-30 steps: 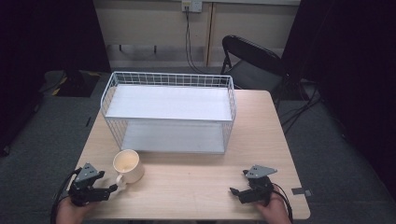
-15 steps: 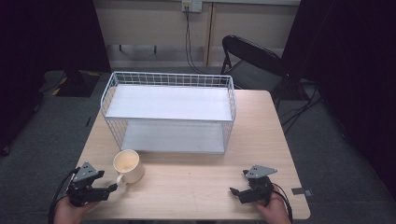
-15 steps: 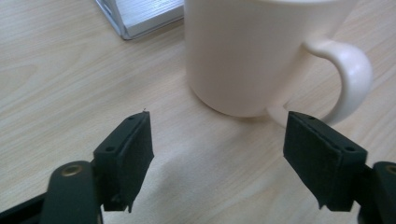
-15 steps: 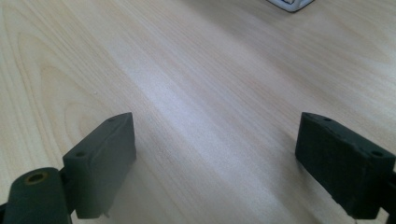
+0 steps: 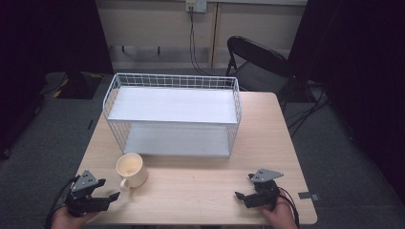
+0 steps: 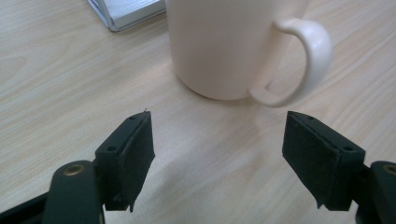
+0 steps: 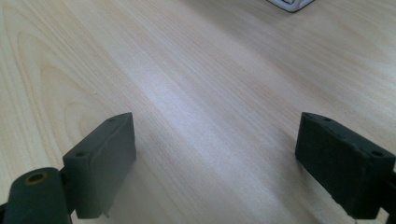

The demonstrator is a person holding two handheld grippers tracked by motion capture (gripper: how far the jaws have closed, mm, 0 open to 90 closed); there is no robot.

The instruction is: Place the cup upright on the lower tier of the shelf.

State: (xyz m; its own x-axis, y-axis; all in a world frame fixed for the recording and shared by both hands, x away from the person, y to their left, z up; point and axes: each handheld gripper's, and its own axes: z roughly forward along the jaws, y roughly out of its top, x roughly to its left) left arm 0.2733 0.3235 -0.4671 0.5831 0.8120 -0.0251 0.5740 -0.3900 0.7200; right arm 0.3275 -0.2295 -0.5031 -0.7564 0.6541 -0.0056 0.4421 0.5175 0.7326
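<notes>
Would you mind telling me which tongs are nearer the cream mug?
Left. The left tongs sit open just short of the mug, while the right tongs rest across the table, well away.

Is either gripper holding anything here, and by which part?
Nothing is held. Left gripper stands open short of the mug; right gripper is open over bare table.

No readable text, label or number on anything.

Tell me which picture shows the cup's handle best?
The left gripper view: the cream ceramic mug's curved handle sits large and sharp just beyond the open black fingers. The high view shows the whole mug from above, its handle small at the near left side. The right gripper view looks across bare wooden table.
</notes>
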